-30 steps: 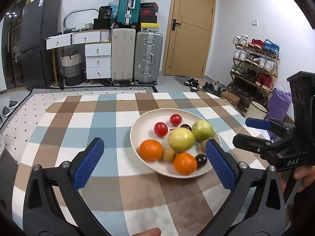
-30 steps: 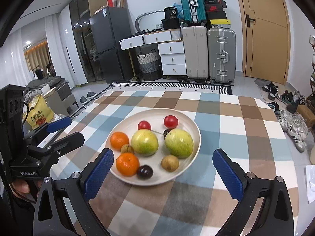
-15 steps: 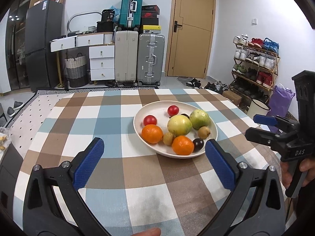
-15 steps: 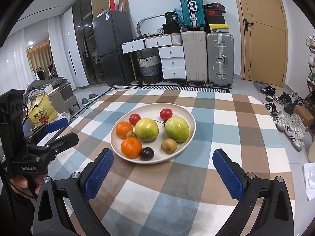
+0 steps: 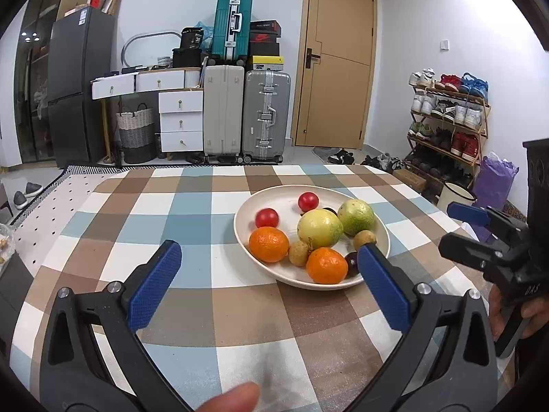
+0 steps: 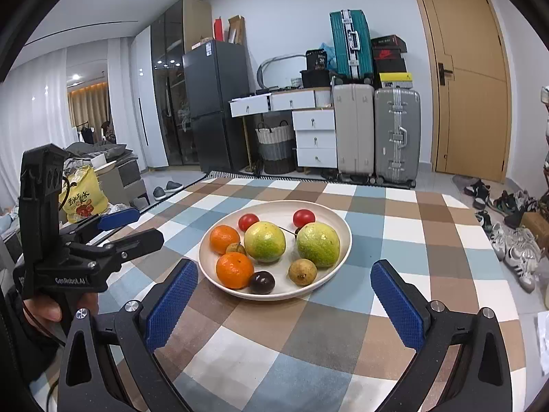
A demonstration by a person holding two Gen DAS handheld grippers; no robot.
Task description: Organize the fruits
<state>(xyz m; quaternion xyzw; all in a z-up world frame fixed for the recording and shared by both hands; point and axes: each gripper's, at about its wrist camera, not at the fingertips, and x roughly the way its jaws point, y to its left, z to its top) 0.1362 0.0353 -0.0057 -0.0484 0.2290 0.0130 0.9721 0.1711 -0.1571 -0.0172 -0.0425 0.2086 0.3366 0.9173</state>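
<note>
Nearest, bottom of my left wrist view: left gripper (image 5: 269, 283), blue pads spread wide, grasping nothing, above the checked tablecloth (image 5: 192, 226).
Bottom of my right wrist view: right gripper (image 6: 283, 304), fingers likewise released and empty.
Centre of frame, just beyond both: white plate (image 6: 329, 221) on the cloth, holding all the fruit.
- two oranges: (image 6: 235, 270) near edge, (image 6: 224, 239) left
- dark plum (image 6: 261, 282), touching the near orange
- small brown fruit (image 6: 302, 272); a second (image 6: 235, 248) between the oranges
- two green-yellow guavas (image 6: 264, 241), (image 6: 318, 244), mid-plate
- two red tomatoes (image 6: 248, 221), (image 6: 304, 217), far side
Far, upper frame: suitcases (image 6: 397, 130), drawers (image 6: 315, 139).
</note>
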